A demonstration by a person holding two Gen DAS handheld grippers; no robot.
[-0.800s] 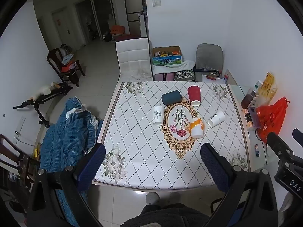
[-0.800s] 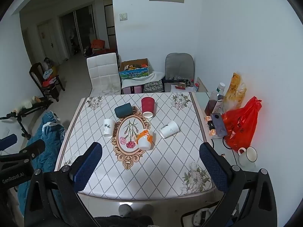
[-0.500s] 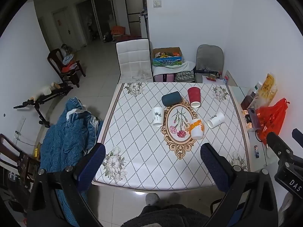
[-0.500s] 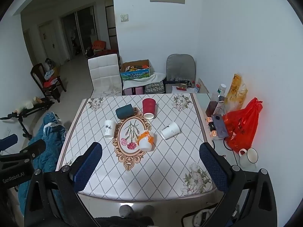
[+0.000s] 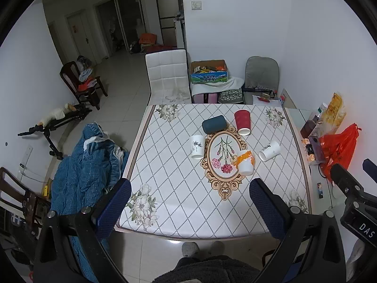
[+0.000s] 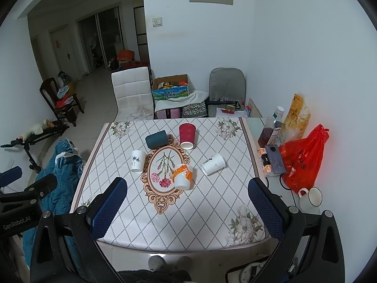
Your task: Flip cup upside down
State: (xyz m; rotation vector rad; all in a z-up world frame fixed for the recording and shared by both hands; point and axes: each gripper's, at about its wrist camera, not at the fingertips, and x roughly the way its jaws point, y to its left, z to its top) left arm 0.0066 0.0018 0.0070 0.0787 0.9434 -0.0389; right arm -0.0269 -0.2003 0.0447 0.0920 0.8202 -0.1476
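Several cups sit on the patterned table [image 5: 179, 195]. A white cup with a plant print [image 5: 197, 146] [image 6: 137, 161], a red cup [image 5: 243, 122] [image 6: 187, 135] and an orange-and-white cup [image 5: 245, 161] [image 6: 184, 176] rest mouth down. A dark teal cup [image 5: 214, 124] [image 6: 156, 138] and a white cup [image 5: 270, 151] [image 6: 213, 164] lie on their sides. My left gripper [image 5: 189, 208] is open and empty, held high above the table's near edge. My right gripper [image 6: 187, 208] is open and empty at the same height.
A side shelf on the right holds a red plastic bag [image 6: 302, 158], a bottle [image 6: 271, 131], a phone [image 6: 274, 159] and a white mug [image 6: 311, 197]. A blue quilt [image 5: 80, 172] lies left of the table. A white chair [image 5: 168, 75] and a cardboard box [image 5: 208, 74] stand behind the table.
Both grippers have risen slightly and tilted a little; the table and cups sit marginally lower in view. No cup has moved.
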